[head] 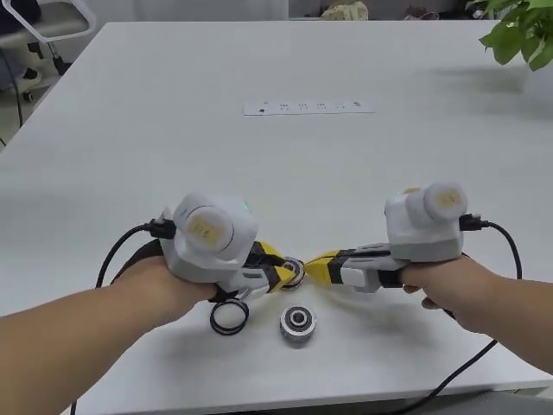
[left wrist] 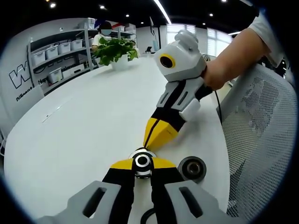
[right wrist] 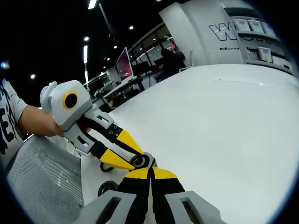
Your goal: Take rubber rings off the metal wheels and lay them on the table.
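Note:
My left gripper [head: 288,273] is shut on a small metal wheel [head: 295,269] and holds it just above the white table [head: 276,164]. In the left gripper view the wheel [left wrist: 142,161] sits between my yellow jaws. My right gripper [head: 313,269] comes in from the right, shut, its tips touching the wheel's rim; I cannot tell if they pinch the rubber. A second wheel [head: 297,322] with a dark ring around it lies on the table near the front edge. A loose black rubber ring [head: 229,316] lies to its left, below my left gripper.
A white power strip [head: 308,107] lies mid-table, farther back. A green plant [head: 523,30] stands at the far right corner. Black cables [head: 117,255] trail from both grippers. A mesh chair [left wrist: 261,140] is close behind the table's front edge.

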`<action>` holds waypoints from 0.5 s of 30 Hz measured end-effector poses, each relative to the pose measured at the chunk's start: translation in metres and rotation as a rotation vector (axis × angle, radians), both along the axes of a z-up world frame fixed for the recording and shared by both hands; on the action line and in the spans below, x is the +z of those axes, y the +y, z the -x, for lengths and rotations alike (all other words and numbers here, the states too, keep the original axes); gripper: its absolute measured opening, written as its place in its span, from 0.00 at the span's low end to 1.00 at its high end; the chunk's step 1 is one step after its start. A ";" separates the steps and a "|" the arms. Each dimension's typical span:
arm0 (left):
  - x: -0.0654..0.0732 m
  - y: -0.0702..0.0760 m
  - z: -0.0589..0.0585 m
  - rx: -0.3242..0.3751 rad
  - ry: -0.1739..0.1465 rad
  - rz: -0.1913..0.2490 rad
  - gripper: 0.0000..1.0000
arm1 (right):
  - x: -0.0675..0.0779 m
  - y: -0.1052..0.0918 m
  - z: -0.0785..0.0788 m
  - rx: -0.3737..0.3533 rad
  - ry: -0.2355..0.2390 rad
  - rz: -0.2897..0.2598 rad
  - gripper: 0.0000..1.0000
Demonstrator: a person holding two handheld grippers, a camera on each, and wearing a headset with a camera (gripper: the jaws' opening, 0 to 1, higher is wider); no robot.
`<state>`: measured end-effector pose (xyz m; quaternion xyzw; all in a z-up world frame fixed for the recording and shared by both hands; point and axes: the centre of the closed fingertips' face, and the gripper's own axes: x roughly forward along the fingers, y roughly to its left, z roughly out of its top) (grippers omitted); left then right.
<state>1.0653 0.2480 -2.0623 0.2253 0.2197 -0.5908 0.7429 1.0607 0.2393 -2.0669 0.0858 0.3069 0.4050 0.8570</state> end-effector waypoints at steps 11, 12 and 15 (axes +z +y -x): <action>0.001 -0.001 0.000 0.005 -0.007 -0.007 0.08 | 0.003 0.000 -0.001 -0.019 0.015 -0.031 0.00; 0.001 -0.001 0.000 0.005 -0.007 -0.007 0.08 | 0.004 0.001 0.000 -0.020 0.018 -0.034 0.00; 0.001 -0.001 0.000 0.005 -0.009 -0.008 0.08 | 0.005 0.001 0.000 -0.025 0.025 -0.040 0.00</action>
